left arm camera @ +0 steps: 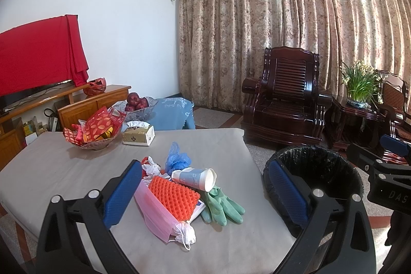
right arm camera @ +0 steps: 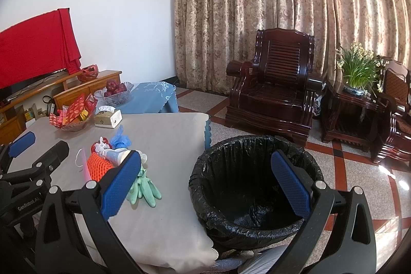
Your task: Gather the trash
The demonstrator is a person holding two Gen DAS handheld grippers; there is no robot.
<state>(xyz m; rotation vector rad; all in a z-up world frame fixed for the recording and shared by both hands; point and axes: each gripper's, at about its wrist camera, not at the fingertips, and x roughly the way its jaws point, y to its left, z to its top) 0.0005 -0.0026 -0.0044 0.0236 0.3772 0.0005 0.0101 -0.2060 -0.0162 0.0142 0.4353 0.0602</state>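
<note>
A heap of trash lies on the grey table (left arm camera: 64, 166): an orange foam net (left arm camera: 174, 194), a pink face mask (left arm camera: 156, 217), a paper cup (left arm camera: 195, 177) on its side, green rubber gloves (left arm camera: 223, 207), a blue plastic cover (left arm camera: 176, 158) and a white crumpled bag (left arm camera: 152, 167). My left gripper (left arm camera: 205, 194) is open and empty, held just above and before the heap. My right gripper (right arm camera: 205, 184) is open and empty, between the table edge and the black-lined bin (right arm camera: 251, 186). The bin (left arm camera: 316, 176) stands on the floor right of the table. The gloves (right arm camera: 143, 186) and net (right arm camera: 99, 166) also show in the right wrist view.
A snack bowl (left arm camera: 92, 132), a tissue box (left arm camera: 138, 135) and a glass fruit bowl (left arm camera: 136, 107) sit at the table's far end. A dark wooden armchair (left arm camera: 285, 96), a side table with a plant (left arm camera: 359, 86) and curtains stand behind. A TV cabinet (left arm camera: 77, 99) is at left.
</note>
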